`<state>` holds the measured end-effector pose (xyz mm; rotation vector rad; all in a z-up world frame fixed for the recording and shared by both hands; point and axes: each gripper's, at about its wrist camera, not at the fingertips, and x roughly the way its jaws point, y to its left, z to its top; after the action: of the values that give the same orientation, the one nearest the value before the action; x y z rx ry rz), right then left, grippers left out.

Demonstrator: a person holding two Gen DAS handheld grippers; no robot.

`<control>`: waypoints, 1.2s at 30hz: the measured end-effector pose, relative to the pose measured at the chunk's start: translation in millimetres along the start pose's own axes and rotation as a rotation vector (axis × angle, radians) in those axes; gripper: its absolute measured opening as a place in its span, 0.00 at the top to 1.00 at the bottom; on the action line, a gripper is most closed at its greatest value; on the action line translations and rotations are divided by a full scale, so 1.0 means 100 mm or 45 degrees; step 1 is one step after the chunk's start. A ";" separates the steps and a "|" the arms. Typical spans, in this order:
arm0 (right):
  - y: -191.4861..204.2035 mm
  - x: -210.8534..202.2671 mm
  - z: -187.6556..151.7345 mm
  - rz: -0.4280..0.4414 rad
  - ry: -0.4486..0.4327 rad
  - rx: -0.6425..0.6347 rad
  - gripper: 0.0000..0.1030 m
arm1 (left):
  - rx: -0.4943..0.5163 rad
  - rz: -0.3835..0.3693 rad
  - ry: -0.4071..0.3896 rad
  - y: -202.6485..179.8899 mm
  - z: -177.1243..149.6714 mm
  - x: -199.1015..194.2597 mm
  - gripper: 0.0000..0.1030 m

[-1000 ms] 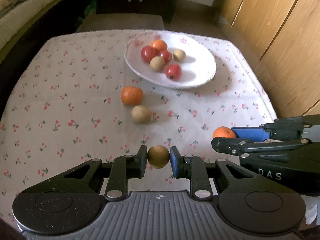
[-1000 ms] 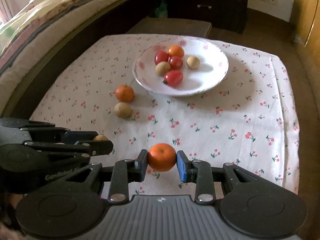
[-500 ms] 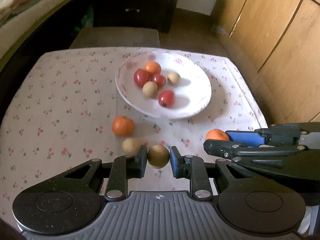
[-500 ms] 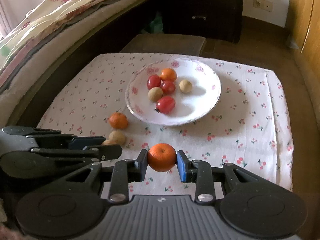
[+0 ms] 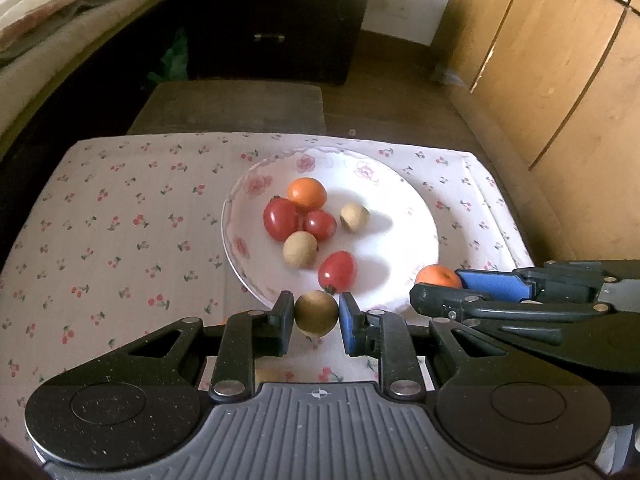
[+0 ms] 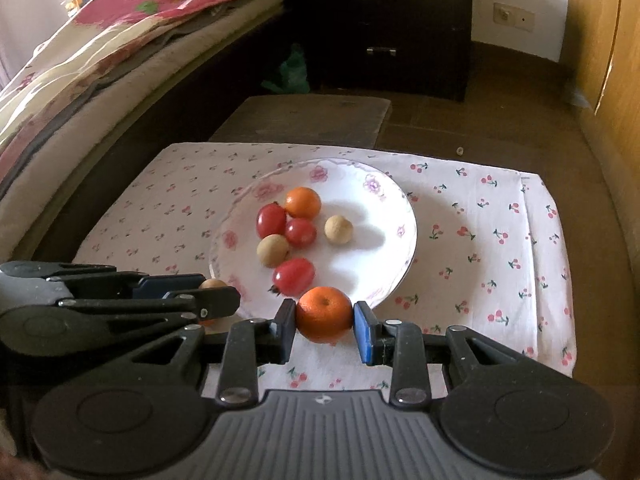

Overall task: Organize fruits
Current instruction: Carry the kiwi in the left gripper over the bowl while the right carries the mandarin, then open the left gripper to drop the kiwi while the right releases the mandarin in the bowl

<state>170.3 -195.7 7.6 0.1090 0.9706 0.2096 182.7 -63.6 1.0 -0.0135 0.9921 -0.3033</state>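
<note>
My left gripper [image 5: 316, 314] is shut on a brown longan [image 5: 316, 312] and holds it at the near rim of the white floral plate [image 5: 412, 208]. My right gripper [image 6: 325, 315] is shut on an orange tangerine [image 6: 325, 314], also at the plate's near rim [image 6: 400, 200]. The plate holds three red tomatoes, two longans and one tangerine [image 5: 307, 193]. The right gripper with its tangerine [image 5: 438, 276] shows at the right of the left wrist view. The left gripper with its longan [image 6: 214, 284] shows at the left of the right wrist view.
The plate stands on a cherry-print tablecloth [image 5: 120, 220] over a low table. A bed with a blanket [image 6: 100, 60] runs along the left. A dark drawer cabinet [image 6: 380, 28] stands behind, wooden wardrobe doors [image 5: 560, 60] at the right.
Both grippers have moved forward with their fruit, up to the plate's near rim. The loose tangerine and longan on the cloth have dropped out of view beneath the grippers.
</note>
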 end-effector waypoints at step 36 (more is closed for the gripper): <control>-0.03 0.30 0.15 -0.011 -0.004 0.030 0.67 | -0.068 0.053 -0.005 0.14 0.13 0.22 0.64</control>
<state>199.0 -191.7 -8.8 0.1264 0.9704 0.1905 208.1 -57.3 -11.5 -0.0415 0.9953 -0.2385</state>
